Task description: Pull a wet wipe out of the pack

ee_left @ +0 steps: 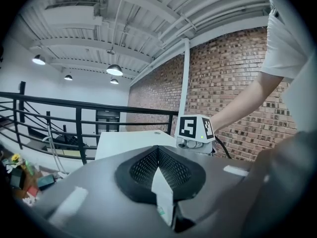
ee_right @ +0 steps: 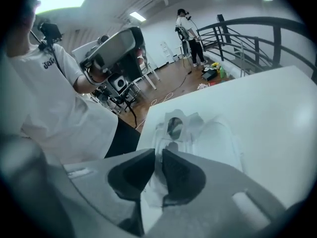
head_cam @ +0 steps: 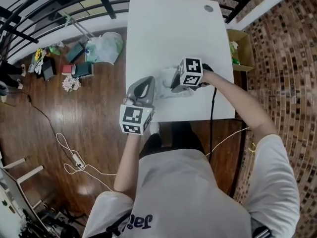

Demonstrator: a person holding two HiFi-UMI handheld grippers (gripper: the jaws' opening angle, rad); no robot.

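Observation:
A white wet-wipe pack (head_cam: 165, 77) lies near the front edge of the white table (head_cam: 168, 29). My left gripper (head_cam: 145, 85) is at the pack's left side. In the left gripper view it (ee_left: 158, 150) is shut on a white edge of the pack (ee_left: 164, 195) that carries green print. My right gripper (head_cam: 174, 86) points down at the pack from the right. In the right gripper view the pack (ee_right: 208, 138) shows its oval opening (ee_right: 174, 128), and the jaws (ee_right: 157, 155) stand almost together on a crumpled white wipe (ee_right: 151, 190) that rises from the pack.
A black cable (head_cam: 212, 115) hangs off the table's front edge. A cardboard box (head_cam: 241, 48) stands at the table's right. A plastic bag (head_cam: 106, 46) and small items lie on the wooden floor to the left. A black railing (head_cam: 59, 4) runs behind.

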